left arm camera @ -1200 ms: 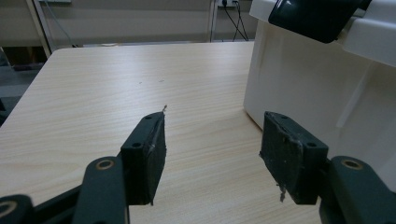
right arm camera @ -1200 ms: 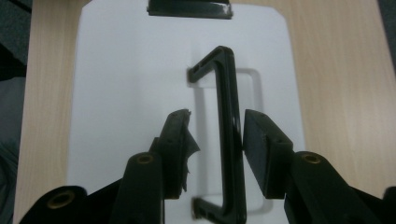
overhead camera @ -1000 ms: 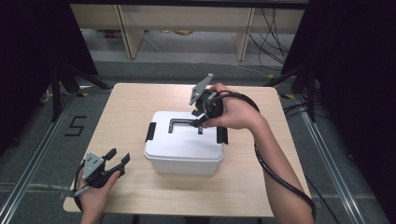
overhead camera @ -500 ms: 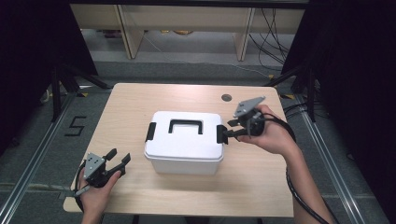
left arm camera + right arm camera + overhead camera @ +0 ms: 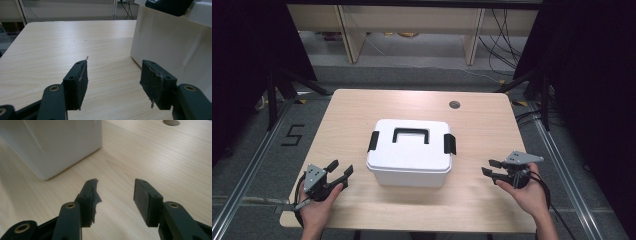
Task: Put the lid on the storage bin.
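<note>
White plastic storage box (image 5: 411, 152), lid latched, sits mid-worktop (image 5: 492, 125) between the left claw (image 5: 339, 171) and the right claw (image 5: 490, 167), both gaping and empty, the right's jaws having just widened; an uneven two-sided squeeze would likely skid it sideways.

We see the pale wooden table (image 5: 362, 115) evenly lit from above, with dark surroundings at both sides. The white plastic lidded box (image 5: 411, 155) casts a faint shadow. Both gripper views blur toward the far background.
</note>
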Demonstrator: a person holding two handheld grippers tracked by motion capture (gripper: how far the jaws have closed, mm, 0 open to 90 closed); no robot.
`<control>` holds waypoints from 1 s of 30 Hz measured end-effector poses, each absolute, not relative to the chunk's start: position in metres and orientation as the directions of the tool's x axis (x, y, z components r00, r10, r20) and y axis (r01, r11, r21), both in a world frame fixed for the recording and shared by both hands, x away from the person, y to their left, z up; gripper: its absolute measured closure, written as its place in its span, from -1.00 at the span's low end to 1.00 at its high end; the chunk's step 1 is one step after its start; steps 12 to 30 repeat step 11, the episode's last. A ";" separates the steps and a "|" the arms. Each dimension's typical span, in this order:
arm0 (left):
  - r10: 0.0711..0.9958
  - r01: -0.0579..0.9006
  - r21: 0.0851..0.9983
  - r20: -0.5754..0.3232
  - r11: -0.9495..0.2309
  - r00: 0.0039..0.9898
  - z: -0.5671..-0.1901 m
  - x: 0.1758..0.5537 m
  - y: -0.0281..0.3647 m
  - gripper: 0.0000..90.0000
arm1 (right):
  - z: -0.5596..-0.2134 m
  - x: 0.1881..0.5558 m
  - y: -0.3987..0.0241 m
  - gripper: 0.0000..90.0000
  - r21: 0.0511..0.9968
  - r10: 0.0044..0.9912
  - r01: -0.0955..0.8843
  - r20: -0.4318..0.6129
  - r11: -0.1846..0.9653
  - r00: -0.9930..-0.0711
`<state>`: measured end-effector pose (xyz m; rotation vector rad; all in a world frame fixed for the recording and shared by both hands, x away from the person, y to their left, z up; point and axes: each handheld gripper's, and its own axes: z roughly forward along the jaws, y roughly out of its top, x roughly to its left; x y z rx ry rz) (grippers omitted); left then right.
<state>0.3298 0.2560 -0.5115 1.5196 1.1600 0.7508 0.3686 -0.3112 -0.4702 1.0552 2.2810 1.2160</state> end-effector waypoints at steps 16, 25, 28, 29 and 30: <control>0.932 0.277 0.961 -0.119 0.021 0.343 -0.514 0.330 0.259 -0.08 | -0.491 0.364 -0.309 0.17 0.816 0.770 0.498 0.106 0.295 -0.630; 0.932 0.277 0.961 -0.119 0.021 0.343 -0.514 0.330 0.259 -0.08 | -0.491 0.364 -0.309 0.17 0.816 0.770 0.498 0.106 0.295 -0.630; 0.932 0.277 0.961 -0.119 0.021 0.343 -0.514 0.330 0.259 -0.08 | -0.491 0.364 -0.309 0.17 0.816 0.770 0.498 0.106 0.295 -0.630; 0.932 0.277 0.961 -0.119 0.021 0.343 -0.514 0.330 0.259 -0.08 | -0.491 0.364 -0.309 0.17 0.816 0.770 0.498 0.106 0.295 -0.630; 0.932 0.277 0.961 -0.119 0.021 0.343 -0.514 0.330 0.259 -0.08 | -0.491 0.364 -0.309 0.17 0.816 0.770 0.498 0.106 0.295 -0.630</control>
